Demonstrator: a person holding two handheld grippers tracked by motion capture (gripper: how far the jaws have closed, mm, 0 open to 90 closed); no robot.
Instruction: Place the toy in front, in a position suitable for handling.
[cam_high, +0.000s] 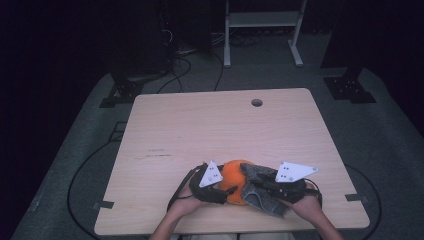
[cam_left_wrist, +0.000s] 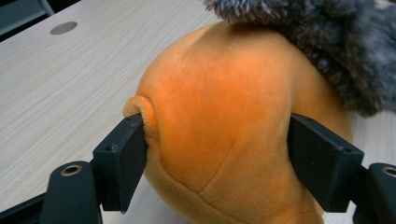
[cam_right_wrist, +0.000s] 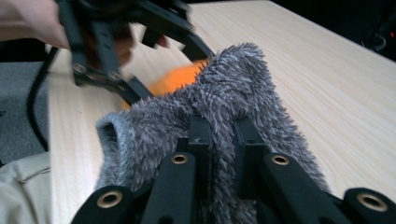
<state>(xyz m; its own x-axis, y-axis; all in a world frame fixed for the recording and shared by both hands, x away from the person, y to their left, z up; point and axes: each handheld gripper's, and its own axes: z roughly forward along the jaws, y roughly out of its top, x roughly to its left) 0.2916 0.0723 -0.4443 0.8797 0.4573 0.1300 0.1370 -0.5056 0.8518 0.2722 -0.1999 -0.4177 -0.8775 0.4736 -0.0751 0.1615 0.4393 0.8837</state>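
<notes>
So the wooden table (cam_high: 225, 125) has everything bunched up at its near edge, right in front of the person. The orange plush toy (cam_high: 234, 176) sits there between both hands, with the fuzzy grey fabric (cam_high: 260, 192) draped over its right side. My read is they're working that grey piece on or off the toy, one hand bracing and the other pulling (hard to say which way it's going).

The left gripper (cam_left_wrist: 217, 158) has its jaws spread about halfway and pressed into both flanks of the orange body, clamping it steady. The right gripper (cam_right_wrist: 223, 135) has its jaws squeezed nearly together, pinching a fold of the grey fabric.
</notes>
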